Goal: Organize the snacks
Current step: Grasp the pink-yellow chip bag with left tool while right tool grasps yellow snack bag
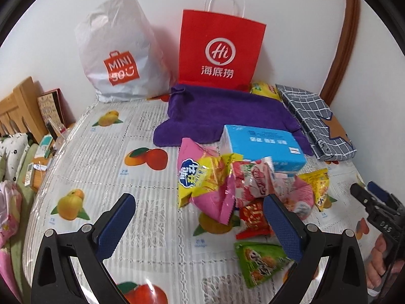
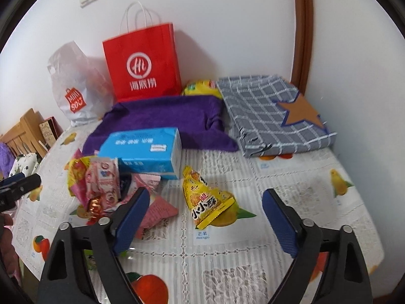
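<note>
Right wrist view: a yellow snack bag [image 2: 206, 200] lies flat on the fruit-print table cover [image 2: 291, 177], alone, just right of the snack pile [image 2: 106, 185]. Its long way runs from far-left to near-right, narrow tip toward the blue tissue box [image 2: 144, 153] (which sits on a purple towel [image 2: 162, 116]). The right gripper [image 2: 205, 217] hangs wide open above this bag, holding nothing. The left gripper [image 1: 200, 224] is wide open too, empty, with its right finger [image 1: 283, 225] in front of the pile's near side. A red paper bag [image 2: 141, 63] stands far back by the wall.
</note>
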{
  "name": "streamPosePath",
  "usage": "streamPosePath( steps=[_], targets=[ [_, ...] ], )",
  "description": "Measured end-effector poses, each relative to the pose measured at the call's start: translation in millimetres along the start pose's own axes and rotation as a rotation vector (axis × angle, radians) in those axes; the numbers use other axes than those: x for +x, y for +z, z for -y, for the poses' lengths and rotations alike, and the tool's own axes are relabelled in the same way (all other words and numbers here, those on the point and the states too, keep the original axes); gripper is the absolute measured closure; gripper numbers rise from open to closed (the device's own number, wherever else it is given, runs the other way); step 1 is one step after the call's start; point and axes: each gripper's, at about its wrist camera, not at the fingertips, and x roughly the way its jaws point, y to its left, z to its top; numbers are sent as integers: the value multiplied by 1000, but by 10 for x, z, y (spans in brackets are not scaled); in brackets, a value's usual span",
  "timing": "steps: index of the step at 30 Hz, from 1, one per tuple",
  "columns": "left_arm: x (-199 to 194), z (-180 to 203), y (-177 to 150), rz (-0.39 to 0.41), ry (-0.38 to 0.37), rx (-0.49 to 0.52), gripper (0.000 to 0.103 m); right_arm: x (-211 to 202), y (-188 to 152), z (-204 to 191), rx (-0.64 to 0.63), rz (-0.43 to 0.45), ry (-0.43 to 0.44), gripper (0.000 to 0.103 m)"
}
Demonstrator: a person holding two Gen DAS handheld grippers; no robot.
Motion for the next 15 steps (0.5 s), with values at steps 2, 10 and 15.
streamPosePath(
  steps=[2,10,15],
  targets=[
    [91,-46,22,-15,-1,-5,2,159,5,-3,-11,-26,-3,17],
    [424,-193,88,-73,-8,-45,2,702,20,18,-38,-73,28,19],
    [512,-212,117,-86,-35,-33,2,1013,-6,29,-69,-135,21,24]
  ],
)
